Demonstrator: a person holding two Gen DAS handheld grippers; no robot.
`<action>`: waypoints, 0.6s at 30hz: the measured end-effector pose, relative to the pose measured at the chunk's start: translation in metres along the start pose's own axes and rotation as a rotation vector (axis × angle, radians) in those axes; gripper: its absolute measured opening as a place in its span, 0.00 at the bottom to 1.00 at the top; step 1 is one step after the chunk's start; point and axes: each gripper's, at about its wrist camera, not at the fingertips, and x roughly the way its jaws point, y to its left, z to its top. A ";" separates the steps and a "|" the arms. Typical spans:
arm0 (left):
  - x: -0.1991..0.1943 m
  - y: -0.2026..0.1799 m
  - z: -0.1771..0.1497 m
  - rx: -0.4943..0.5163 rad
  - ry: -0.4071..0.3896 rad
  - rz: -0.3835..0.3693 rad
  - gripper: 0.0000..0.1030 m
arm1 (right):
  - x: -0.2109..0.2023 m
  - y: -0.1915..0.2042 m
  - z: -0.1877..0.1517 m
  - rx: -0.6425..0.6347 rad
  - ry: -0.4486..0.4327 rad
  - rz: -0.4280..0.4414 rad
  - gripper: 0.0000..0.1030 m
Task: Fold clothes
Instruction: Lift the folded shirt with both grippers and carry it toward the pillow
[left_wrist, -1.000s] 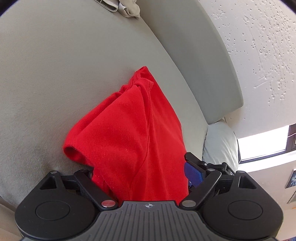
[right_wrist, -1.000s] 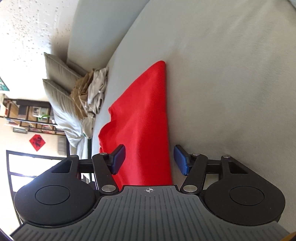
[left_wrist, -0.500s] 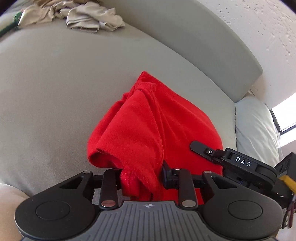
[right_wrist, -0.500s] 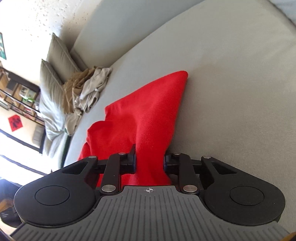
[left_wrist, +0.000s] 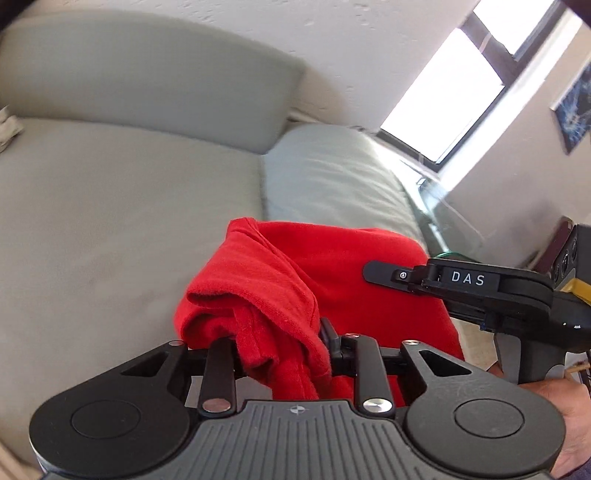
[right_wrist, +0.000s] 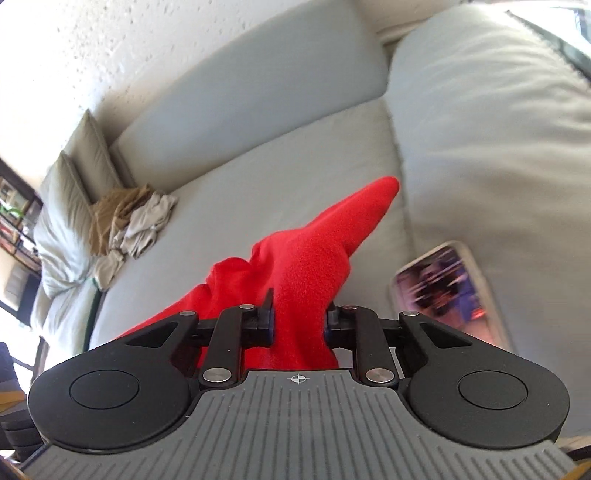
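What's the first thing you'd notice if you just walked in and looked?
The bright red shirt, bunched up and pinched by both the left gripper and the right gripper above the pale grey sofa. Next, a lit phone lying on the cushion at the right.

Left gripper (left_wrist: 282, 349) and right gripper (right_wrist: 297, 319), fingers just closed, each pinching cloth.

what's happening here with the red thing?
A person is folding clothes on a grey sofa. The left tool and the right tool have each just closed on the red garment, which hangs bunched between them. A heap of beige clothes lies at the sofa's far end, and a phone lies on the cushion.
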 end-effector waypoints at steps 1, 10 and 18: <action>0.013 -0.020 0.005 0.021 -0.026 -0.032 0.23 | -0.017 -0.014 0.012 -0.003 -0.046 -0.033 0.22; 0.173 -0.092 0.002 -0.091 0.147 -0.035 0.23 | -0.061 -0.150 0.076 -0.028 -0.193 -0.241 0.45; 0.142 -0.096 -0.014 0.105 0.109 0.049 0.54 | -0.060 -0.219 0.035 0.224 -0.114 -0.291 0.64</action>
